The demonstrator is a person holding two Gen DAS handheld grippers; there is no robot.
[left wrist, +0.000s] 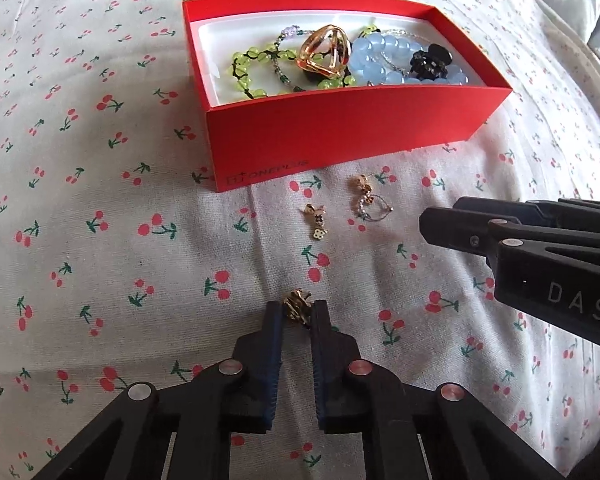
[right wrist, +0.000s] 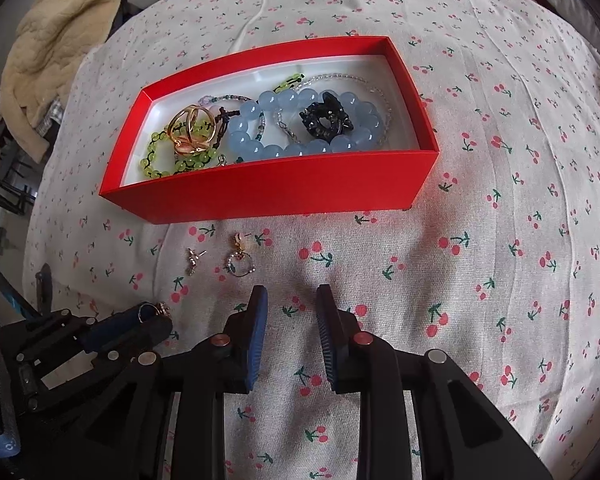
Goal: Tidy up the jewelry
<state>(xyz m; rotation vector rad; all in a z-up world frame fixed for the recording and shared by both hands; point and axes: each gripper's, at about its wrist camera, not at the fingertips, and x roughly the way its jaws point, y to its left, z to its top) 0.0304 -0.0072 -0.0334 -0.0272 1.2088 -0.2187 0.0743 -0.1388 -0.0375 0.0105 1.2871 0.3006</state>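
Cherry-print bedsheet (left wrist: 100, 160) carries our red box (left wrist: 340, 128) at 12 o'clock, already holding beads and a hair clip; left gripper (left wrist: 298, 312) clamps a gold earring (left wrist: 297, 304), right gripper (right wrist: 292, 300) stands apart, empty, two earrings (left wrist: 340, 208) remaining outside.

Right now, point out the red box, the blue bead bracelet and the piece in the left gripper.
red box (left wrist: 352, 132): left wrist view, near wall.
blue bead bracelet (right wrist: 276, 148): right wrist view, front beads.
gold piece (left wrist: 297, 304): left wrist view, top, between the left gripper's (left wrist: 298, 314) fingertips.
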